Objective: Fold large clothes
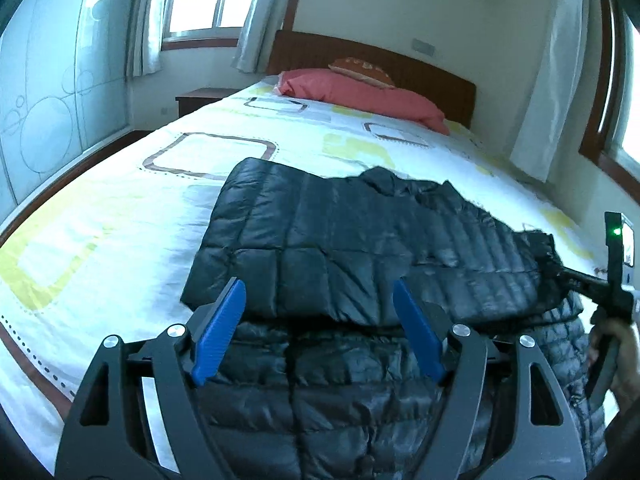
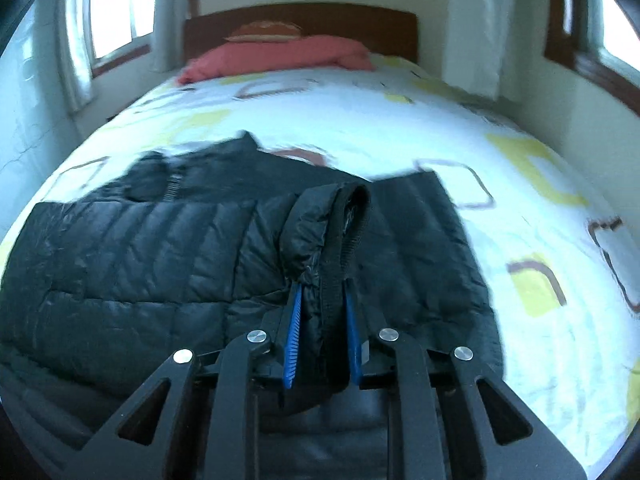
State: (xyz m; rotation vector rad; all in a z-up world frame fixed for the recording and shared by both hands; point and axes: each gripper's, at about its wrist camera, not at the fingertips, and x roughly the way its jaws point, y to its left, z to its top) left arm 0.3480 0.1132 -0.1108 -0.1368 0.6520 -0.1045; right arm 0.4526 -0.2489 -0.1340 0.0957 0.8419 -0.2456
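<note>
On the bed (image 1: 120,216), with its smooth white sheet printed in rounded yellow and brown squares, I see the black quilted puffer jacket (image 1: 320,240) lying partly folded. My left gripper (image 1: 320,292) hangs spread over its glossy, ribbed panels, pinching nothing. My right gripper (image 2: 322,300) clamps a bunched, zip-edged fold of the jacket.
</note>
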